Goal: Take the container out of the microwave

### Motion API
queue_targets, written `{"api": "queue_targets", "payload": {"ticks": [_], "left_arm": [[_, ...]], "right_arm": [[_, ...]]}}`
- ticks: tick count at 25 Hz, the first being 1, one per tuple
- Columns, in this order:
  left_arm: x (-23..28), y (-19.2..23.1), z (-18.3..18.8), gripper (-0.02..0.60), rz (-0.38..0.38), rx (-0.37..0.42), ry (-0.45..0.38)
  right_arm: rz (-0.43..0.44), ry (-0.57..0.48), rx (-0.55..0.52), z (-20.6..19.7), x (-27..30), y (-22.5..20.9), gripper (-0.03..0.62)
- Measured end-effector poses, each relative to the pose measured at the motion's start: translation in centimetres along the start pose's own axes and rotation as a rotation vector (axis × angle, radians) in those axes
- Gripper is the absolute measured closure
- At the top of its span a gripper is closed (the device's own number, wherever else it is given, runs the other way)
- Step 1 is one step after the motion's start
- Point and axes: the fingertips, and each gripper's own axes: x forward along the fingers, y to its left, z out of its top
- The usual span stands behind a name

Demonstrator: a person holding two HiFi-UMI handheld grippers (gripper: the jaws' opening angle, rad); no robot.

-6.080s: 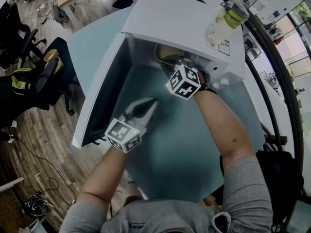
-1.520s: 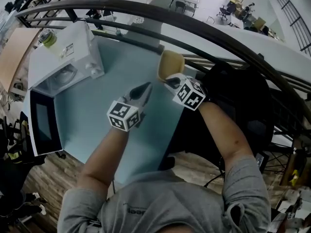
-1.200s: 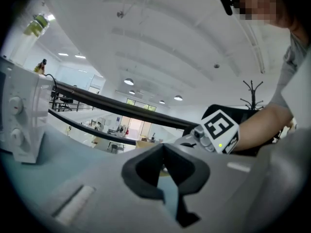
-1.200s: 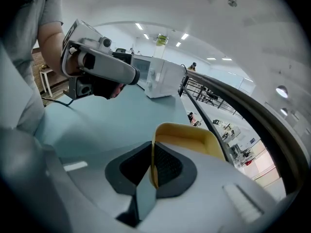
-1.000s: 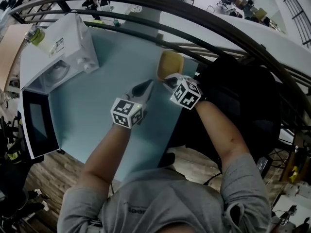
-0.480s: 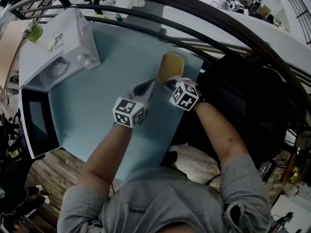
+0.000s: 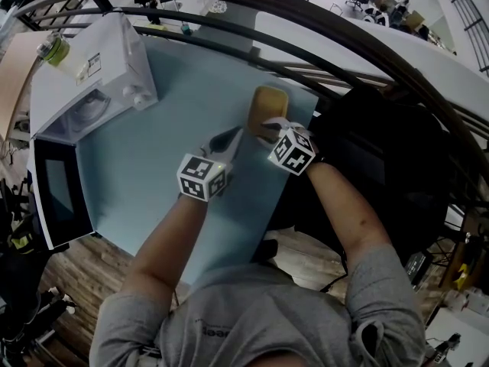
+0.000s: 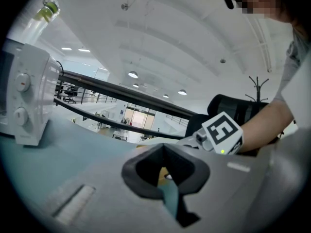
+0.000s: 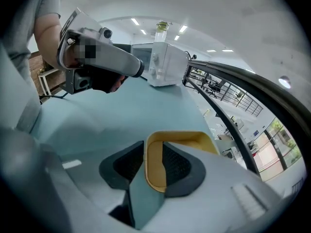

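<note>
Pale blue table, white microwave, yellow container

no legible text anywhere

Pale blue table at centre; clear plastic bottle of yellow-green liquid upper left; curved black metal railing across the top; black chair at right

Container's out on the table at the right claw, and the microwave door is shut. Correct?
Not quite: the door is open, swung wide from the microwave, as the head view shows. The container does sit on the table, its rim between the right claw's jaws, which have just opened.
</note>
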Motion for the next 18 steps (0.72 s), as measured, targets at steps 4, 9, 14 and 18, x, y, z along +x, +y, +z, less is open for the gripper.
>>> {"api": "queue_targets", "payload": {"ticks": [4, 9, 14, 18], "left_arm": [[-0.1, -0.2, 0.3, 0.563, 0.0, 0.003, -0.006], [-0.4, -0.4, 0.8, 0.563, -0.001, 0.006, -0.015], [-1.5, -0.5, 2.1, 0.563, 0.011, 0.011, -0.031], [-3.1, -0.7, 4.3, 0.563, 0.021, 0.021, -0.06]], "right_arm": [[0.001, 0.001, -0.004, 0.1, -0.2, 0.1, 0.47], [-0.004, -0.01, 0.0, 0.6, -0.5, 0.1, 0.473], [-0.026, -0.044, 0.025, 2.0, -2.0, -0.4, 0.502], [-0.058, -0.092, 0.06, 4.2, -3.9, -1.2, 0.545]]}}
